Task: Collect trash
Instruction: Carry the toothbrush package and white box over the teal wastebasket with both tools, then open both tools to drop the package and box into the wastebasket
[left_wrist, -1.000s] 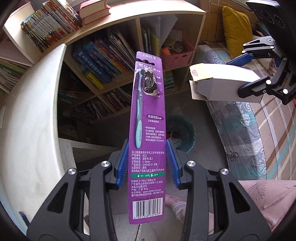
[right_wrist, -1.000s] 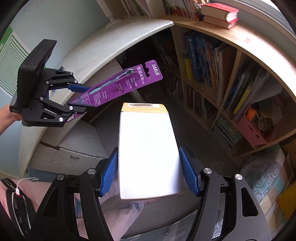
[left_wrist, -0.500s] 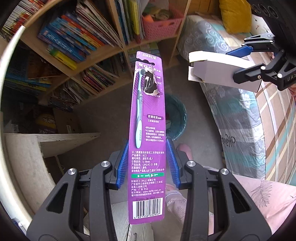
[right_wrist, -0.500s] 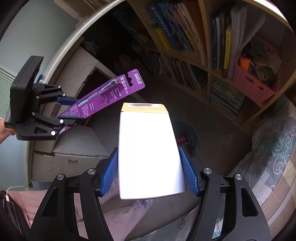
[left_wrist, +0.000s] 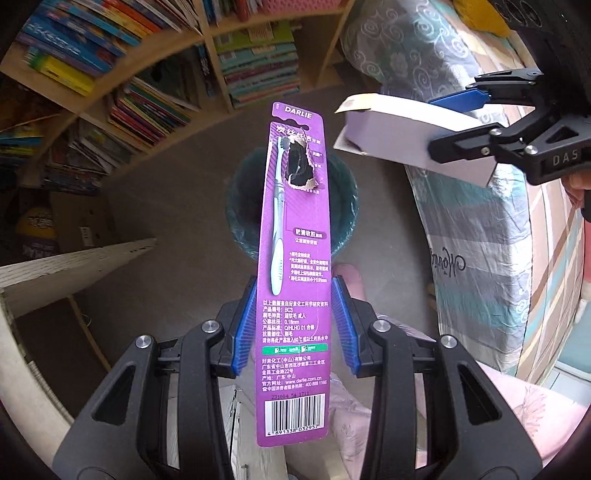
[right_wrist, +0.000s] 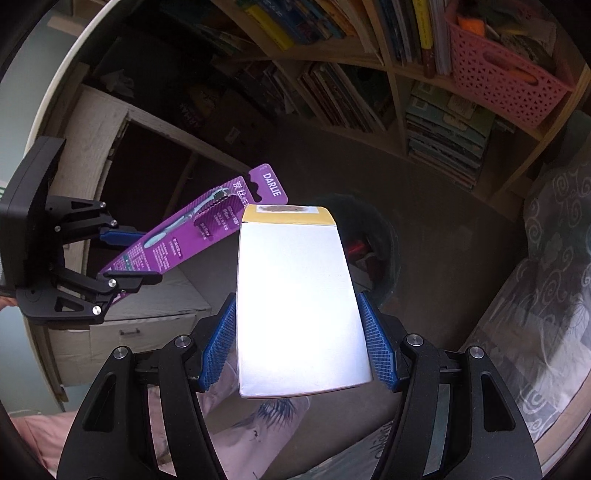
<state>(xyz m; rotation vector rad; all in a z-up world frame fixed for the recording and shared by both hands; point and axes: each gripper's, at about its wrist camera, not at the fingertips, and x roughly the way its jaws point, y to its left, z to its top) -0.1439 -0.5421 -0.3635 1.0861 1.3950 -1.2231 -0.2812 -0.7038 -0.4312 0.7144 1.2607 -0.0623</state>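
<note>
My left gripper is shut on a purple Darlie toothbrush card, torn near its top, held upright. My right gripper is shut on a white cardboard box with a yellow flap. Both are held in the air above a dark teal trash bin on the floor, which is partly hidden behind them. In the right wrist view the bin lies just beyond the box, with the left gripper and card at left. In the left wrist view the right gripper and box are at upper right.
A wooden bookshelf full of books stands behind the bin, with a pink basket on one shelf. A bed with patterned bedding is at right. A white desk with a cardboard box under it is at left.
Both grippers have tilted downward and moved toward the bin, which now sits centred behind the card. Both still hold their items.
</note>
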